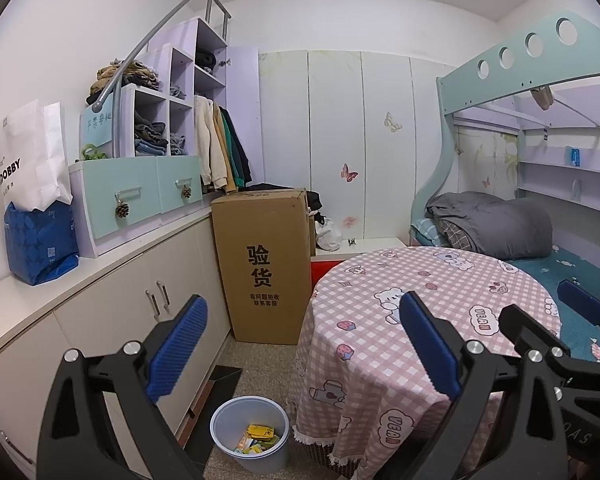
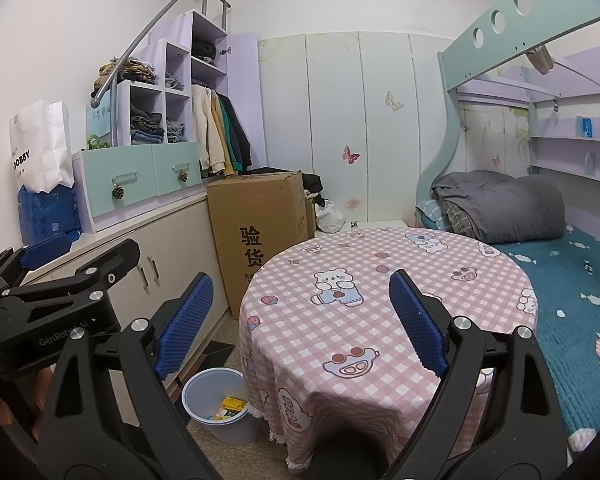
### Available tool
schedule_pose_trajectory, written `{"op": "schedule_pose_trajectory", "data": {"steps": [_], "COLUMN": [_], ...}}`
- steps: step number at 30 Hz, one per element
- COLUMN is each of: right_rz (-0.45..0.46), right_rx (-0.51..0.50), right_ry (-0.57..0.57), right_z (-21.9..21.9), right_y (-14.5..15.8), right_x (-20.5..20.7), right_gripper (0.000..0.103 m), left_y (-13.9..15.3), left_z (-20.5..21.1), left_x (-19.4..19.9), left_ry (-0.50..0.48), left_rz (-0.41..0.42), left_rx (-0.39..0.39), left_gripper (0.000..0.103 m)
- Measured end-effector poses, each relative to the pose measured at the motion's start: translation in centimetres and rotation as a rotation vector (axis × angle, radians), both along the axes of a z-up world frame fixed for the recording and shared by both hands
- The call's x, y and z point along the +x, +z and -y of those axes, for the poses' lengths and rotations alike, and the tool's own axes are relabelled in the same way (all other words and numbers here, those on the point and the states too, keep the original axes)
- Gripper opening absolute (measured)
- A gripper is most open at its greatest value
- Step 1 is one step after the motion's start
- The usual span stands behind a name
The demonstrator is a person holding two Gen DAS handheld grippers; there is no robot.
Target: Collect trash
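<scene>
A pale blue-grey trash bin [image 1: 220, 420] [image 2: 196, 396] stands on the floor left of the round table [image 1: 440, 276] [image 2: 380, 264], which wears a pink checked cloth. Inside the bin lie yellow packets and other wrappers [image 1: 260, 434] [image 2: 233, 405]. My left gripper [image 1: 300, 336] is open with nothing between its blue pads, raised above the bin and the table's left edge. My right gripper [image 2: 300, 316] is open too, held over the table's near side. Each gripper shows in the other's view: the right gripper [image 1: 548, 308] and the left gripper [image 2: 84, 254].
A tall cardboard box [image 1: 264, 264] [image 2: 256, 232] stands beyond the bin against a low cabinet [image 1: 112, 304]. On the cabinet sit blue and white bags [image 1: 36, 216] and drawer units. A bunk bed [image 1: 572, 264] with a grey duvet lies right of the table.
</scene>
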State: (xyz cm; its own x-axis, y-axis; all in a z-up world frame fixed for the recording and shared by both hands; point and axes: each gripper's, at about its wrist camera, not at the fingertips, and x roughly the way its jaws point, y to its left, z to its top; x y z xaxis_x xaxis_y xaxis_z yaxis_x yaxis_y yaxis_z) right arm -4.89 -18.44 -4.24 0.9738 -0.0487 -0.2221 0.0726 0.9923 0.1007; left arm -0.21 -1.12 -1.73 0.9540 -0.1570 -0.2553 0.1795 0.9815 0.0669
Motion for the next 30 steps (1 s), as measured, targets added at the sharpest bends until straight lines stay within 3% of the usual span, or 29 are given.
{"op": "schedule_pose_trajectory", "data": {"steps": [30], "right_rz": [-0.025], "right_rx": [0.027], "right_ry": [0.011], "right_z": [0.7], "right_y": [-0.8], "right_x": [1.4], "right_gripper": [0.089], "left_y": [-0.8], "left_z": [0.9], "left_x": [1.4], "left_ry": [0.008], "left_rz": [-0.03], "left_rx": [0.015], "left_gripper": [0.095]}}
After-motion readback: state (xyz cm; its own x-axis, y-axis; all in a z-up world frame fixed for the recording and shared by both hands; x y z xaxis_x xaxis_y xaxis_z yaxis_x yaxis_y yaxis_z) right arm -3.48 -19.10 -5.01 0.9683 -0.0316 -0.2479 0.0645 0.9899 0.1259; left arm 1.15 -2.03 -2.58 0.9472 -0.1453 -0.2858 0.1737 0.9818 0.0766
